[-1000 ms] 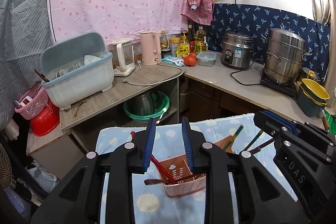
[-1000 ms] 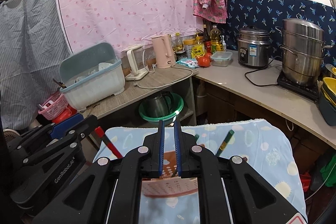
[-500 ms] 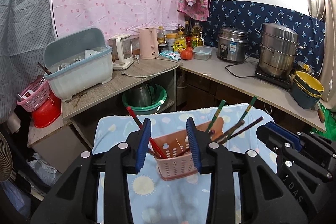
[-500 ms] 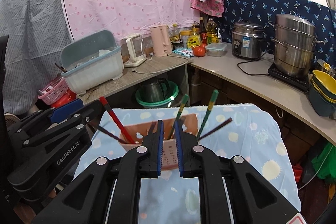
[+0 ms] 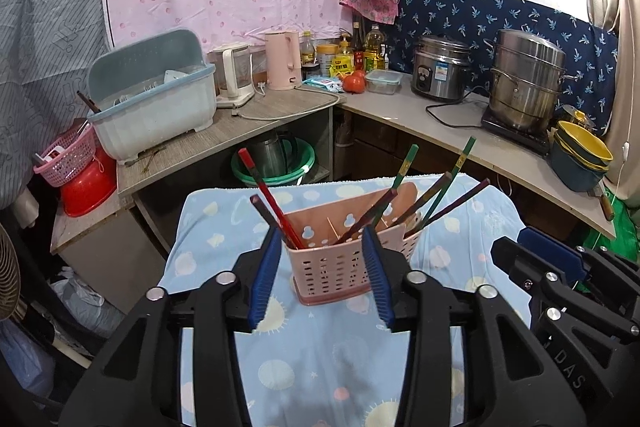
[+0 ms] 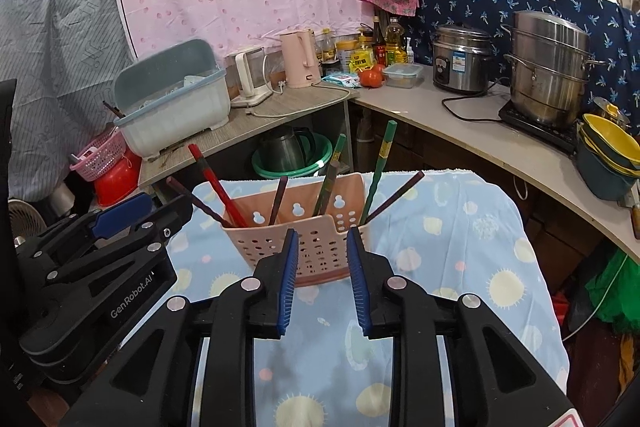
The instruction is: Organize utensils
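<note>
In the left wrist view, the left gripper [image 5: 323,277] is standing wide apart with nothing between its blue pads, its two fingers framing the pink utensil caddy [image 5: 340,265] without touching it as far as can be told. The caddy is sitting upright on the blue patterned cloth [image 5: 320,367] that is covering the table, and chopsticks are leaning out of it in several directions: a red chopstick [image 5: 266,199] and a dark one are tilting to the left, while two green chopsticks [image 5: 452,179] and some dark ones are slanting to the right. The right gripper [image 5: 560,291] is showing at the lower right edge, seen from the side, beside the cloth and apart from the caddy. Behind, a pale blue dish rack [image 5: 154,107] and a pink kettle [image 5: 285,59] are resting on the counter, with a rice cooker [image 5: 440,71] and a steel steamer pot [image 5: 526,81] further right. In the right wrist view, the right gripper [image 6: 323,285] is also spread and gripping nothing, its pads pointing at the near wall of the pink utensil caddy [image 6: 312,245], just short of it. The red chopstick [image 6: 218,185] is leaning left and the green chopsticks [image 6: 380,163] are rising near the caddy's right side. The left gripper [image 6: 132,227] is lying at the left, its tip near the caddy's left corner; from this side angle its opening cannot be judged.
</note>
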